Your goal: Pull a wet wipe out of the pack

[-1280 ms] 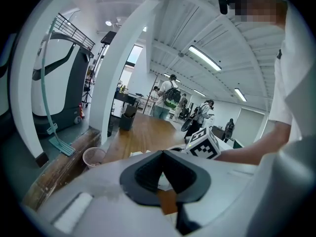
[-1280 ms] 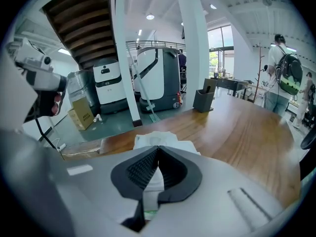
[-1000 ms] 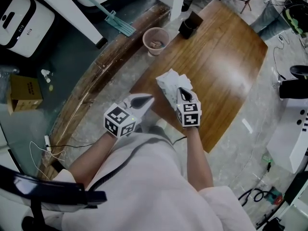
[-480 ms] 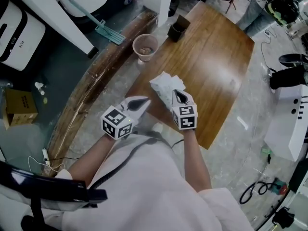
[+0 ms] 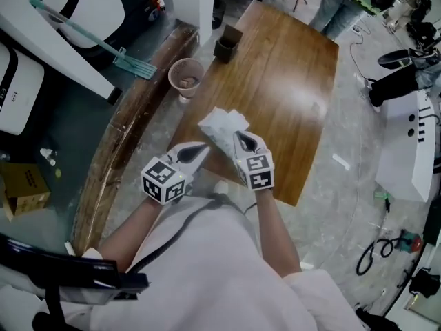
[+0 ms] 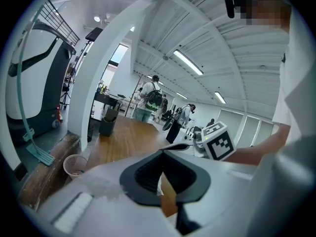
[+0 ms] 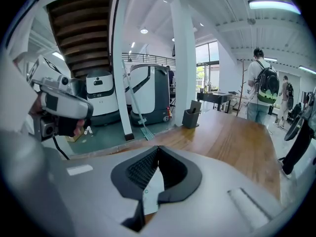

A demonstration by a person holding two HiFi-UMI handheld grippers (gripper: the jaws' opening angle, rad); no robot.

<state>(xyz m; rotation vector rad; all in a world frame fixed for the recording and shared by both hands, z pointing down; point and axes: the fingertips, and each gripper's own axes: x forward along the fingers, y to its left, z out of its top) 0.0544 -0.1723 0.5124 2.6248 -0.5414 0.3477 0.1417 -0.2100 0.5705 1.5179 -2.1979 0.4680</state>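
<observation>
Over the near edge of the wooden bench (image 5: 289, 74), the right claw (image 5: 238, 136) is clamped on a thin edge of the white wipe pack (image 5: 220, 123), which sticks out on its far-left side. Just left of it, the left claw (image 5: 204, 147) has its jaws pressed together on nothing.

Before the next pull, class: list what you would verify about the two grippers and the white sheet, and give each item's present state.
1. Right gripper shut on the crumpled white sheet: ok.
2. Left gripper has its jaws together: ok.
3. Left gripper has something pinched: cannot tell.
4. Held sheet is a wipe, not the pack: cannot tell.
5. Gripper tips apart from each other in the head view: ok.
6. Pink mesh basket beside the brown wooden table is away from both grippers: ok.
</observation>
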